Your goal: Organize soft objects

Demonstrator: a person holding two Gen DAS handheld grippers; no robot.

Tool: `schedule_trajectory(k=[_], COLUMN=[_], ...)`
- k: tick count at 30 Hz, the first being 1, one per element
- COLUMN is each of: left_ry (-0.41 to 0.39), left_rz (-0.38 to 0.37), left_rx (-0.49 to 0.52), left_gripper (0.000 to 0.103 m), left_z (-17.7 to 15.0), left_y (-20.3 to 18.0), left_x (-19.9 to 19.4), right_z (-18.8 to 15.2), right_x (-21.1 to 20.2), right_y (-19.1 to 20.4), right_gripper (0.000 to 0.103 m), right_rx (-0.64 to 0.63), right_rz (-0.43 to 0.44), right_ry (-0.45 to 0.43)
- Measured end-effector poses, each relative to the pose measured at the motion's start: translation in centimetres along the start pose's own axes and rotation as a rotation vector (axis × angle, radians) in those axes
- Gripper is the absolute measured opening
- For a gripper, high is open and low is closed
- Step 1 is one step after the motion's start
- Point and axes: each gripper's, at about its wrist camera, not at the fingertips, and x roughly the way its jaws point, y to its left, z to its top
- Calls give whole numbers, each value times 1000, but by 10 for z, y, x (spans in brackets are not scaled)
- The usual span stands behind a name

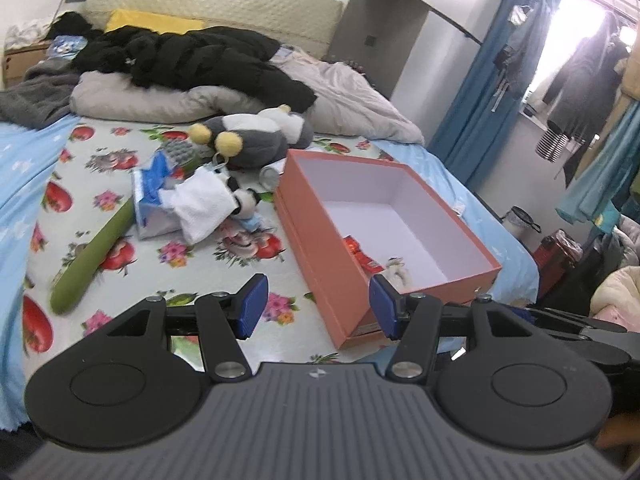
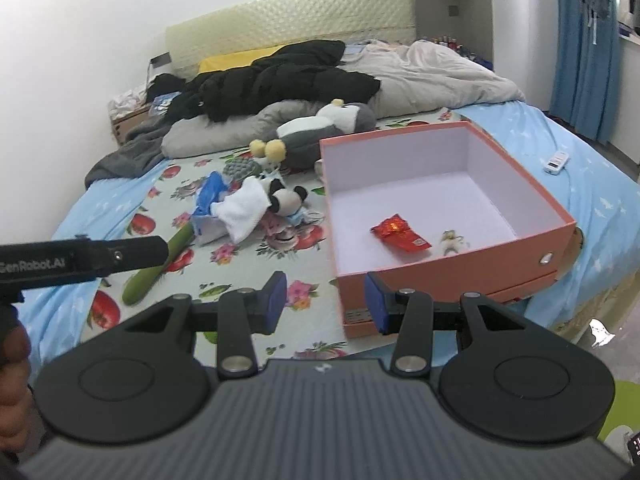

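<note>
An orange box [image 1: 320, 240] [image 2: 440, 276] with a white inside sits on the bed and holds a red packet [image 2: 400, 234] and a small pale toy [image 2: 452, 242]. To its left lie a white cloth [image 1: 200, 204] [image 2: 246, 208], a panda plush [image 1: 246, 200] [image 2: 286, 198], a blue tissue pack [image 1: 154, 196] [image 2: 210, 212], a green tube [image 1: 96, 256] [image 2: 160, 264] and a grey penguin plush [image 1: 256, 136] [image 2: 320, 128]. My left gripper [image 1: 318, 308] and right gripper [image 2: 326, 300] both stand open and empty above the bed's near edge, by the box's near corner.
A black jacket [image 1: 192, 60] and grey duvet [image 1: 348, 100] are heaped at the head of the bed. A white remote [image 2: 556, 162] lies right of the box. The left gripper's body [image 2: 80, 260] and a hand show at the right wrist view's left edge. Blue curtains and hanging clothes stand to the right.
</note>
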Motion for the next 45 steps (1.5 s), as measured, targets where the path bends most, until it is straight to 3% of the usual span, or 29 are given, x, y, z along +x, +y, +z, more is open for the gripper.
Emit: schedule_trajectory(k=[17,26,36,45], left_ry=[-35,-17,10,40], left_rz=[123,168,236,237], left_rx=[-72,-76,-58,-120], left_gripper=[62,62,62,62], left_z=[1,-12,-3,17], left_y=[57,79,104,141], left_x=[-31,-39,-6,62], right_z=[2,-3,7,26], right_x=[20,35,84,153], right_y=[58,83,91,98], right_gripper=[46,46,46,46], right_rx=[-105,-145,-186,-191], right_rz=[101,146,163,149], right_ry=[24,61,125,140])
